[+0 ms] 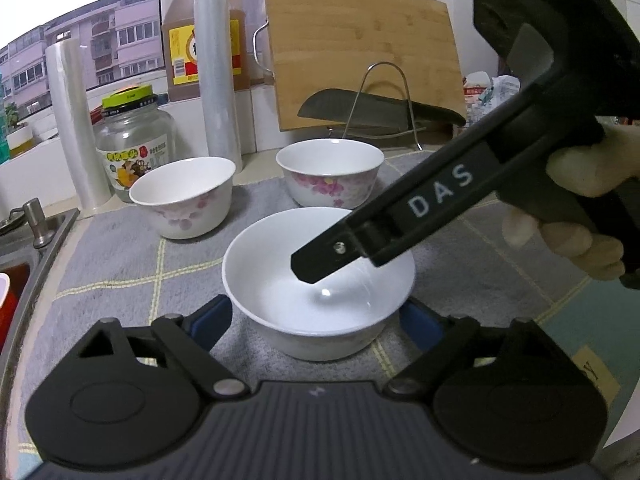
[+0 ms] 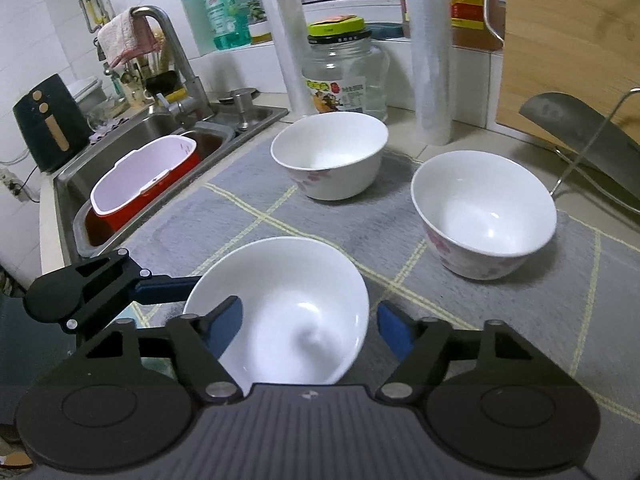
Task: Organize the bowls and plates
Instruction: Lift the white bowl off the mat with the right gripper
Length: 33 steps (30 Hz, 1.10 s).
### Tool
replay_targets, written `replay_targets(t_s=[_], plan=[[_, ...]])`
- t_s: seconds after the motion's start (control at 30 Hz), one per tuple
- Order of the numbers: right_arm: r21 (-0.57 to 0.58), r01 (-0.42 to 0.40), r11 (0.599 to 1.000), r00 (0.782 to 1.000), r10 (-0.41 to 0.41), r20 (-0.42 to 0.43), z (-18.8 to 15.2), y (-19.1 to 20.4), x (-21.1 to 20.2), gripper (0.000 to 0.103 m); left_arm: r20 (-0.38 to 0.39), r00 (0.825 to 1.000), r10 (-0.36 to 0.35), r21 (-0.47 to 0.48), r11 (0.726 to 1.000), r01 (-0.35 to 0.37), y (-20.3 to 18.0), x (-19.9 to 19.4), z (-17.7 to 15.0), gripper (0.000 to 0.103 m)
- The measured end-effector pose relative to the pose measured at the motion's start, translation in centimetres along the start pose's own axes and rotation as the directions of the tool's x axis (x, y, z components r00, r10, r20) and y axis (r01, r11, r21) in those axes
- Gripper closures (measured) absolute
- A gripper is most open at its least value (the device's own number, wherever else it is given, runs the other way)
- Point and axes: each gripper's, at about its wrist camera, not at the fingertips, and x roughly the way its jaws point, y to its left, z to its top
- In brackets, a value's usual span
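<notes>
A plain white bowl stands on the grey checked mat close in front. My left gripper is open, its blue pads flanking the bowl's lower walls with thin gaps. My right gripper is open astride the bowl's rim, with one pad inside the bowl and the other outside. In the left wrist view its finger dips into the bowl from the right. Two pink-flowered bowls stand behind, also in the right wrist view.
A sink with a red-and-white container lies left of the mat. Behind the bowls stand a glass jar, two film rolls, a wooden cutting board and a cleaver on a wire rack. A gloved hand holds the right gripper.
</notes>
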Motion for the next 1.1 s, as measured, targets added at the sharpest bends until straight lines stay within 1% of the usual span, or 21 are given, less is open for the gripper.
replay_targets(t_s=[0.13,0.37,0.67,1.1], plan=[[-0.004,-0.014,1.0,1.0,0.014,0.003,0.1,0.0,0.0,0.029,0.003,1.0,-0.005,0.003,1.0,0.005,0.1,0.0,0.1,0.013],[-0.01,-0.012,1.0,1.0,0.012,0.003,0.4,-0.1,0.3,0.032,0.004,1.0,-0.013,0.002,1.0,0.013,0.2,0.1,0.2,0.013],[-0.008,-0.008,1.0,1.0,0.008,0.0,0.3,0.0,-0.2,0.033,-0.012,1.0,-0.022,0.017,1.0,0.022,0.2,0.1,0.4,0.013],[0.024,0.002,1.0,1.0,-0.002,0.03,-1.1,-0.1,-3.8,0.033,-0.017,0.998,-0.056,0.068,0.996,0.057,-1.4,-1.5,2.0,0.013]])
